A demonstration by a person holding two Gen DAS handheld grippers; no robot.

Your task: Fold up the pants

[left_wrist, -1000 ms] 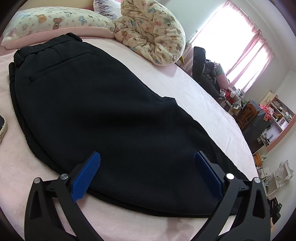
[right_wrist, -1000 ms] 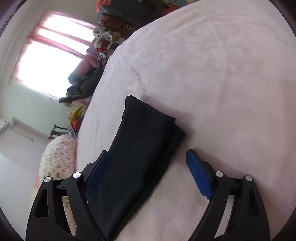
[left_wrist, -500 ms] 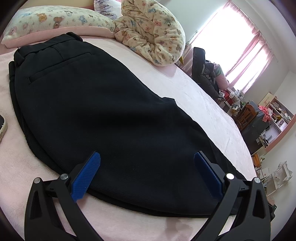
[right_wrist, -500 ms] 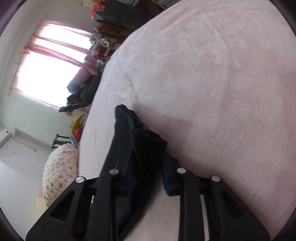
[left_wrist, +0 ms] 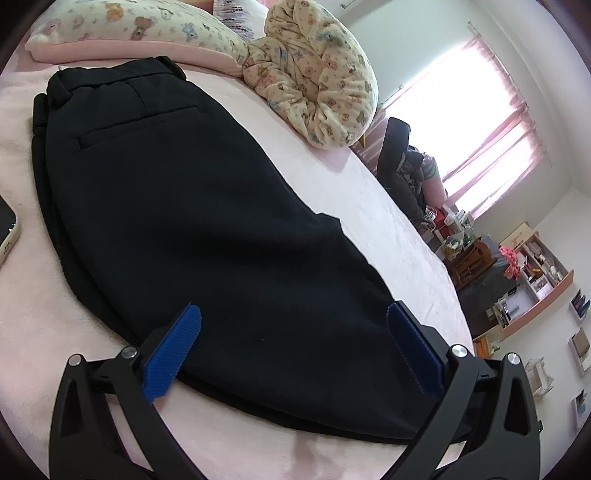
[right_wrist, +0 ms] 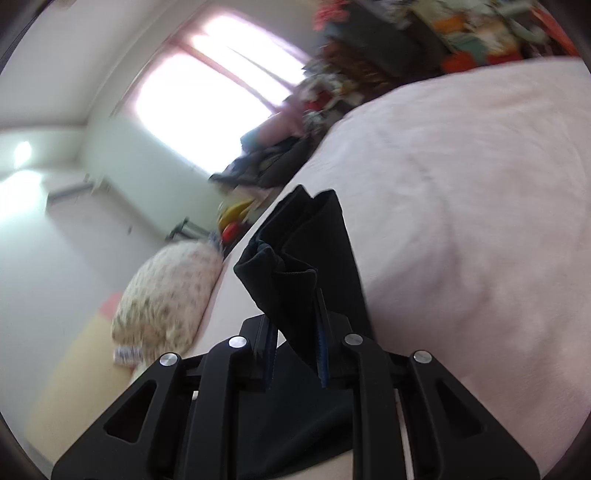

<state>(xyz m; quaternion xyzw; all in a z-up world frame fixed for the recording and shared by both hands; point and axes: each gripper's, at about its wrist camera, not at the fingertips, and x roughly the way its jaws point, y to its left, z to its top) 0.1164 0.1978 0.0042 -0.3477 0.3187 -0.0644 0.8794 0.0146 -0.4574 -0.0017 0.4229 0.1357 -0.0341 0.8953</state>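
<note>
Black pants (left_wrist: 192,206) lie flat on the pink bed, folded lengthwise, waistband and back pocket at the far left near the pillows. My left gripper (left_wrist: 293,347) is open and hovers low over the middle of the legs, its blue pads on either side of the fabric. My right gripper (right_wrist: 295,354) is shut on the hem end of the pants (right_wrist: 299,266) and holds it lifted off the bed, the cuff bunched and standing up between the pads.
A teddy-print pillow (left_wrist: 122,26) and a bunched teddy-print quilt (left_wrist: 317,81) lie beyond the waistband. A phone (left_wrist: 5,232) lies at the left edge. The pink bed cover (right_wrist: 480,221) stretches right of the hem. Cluttered shelves and a chair stand by the window.
My right gripper closed on the hem of the pants and lifted it off the bed, tilting upward. My left gripper stayed in place, open.
</note>
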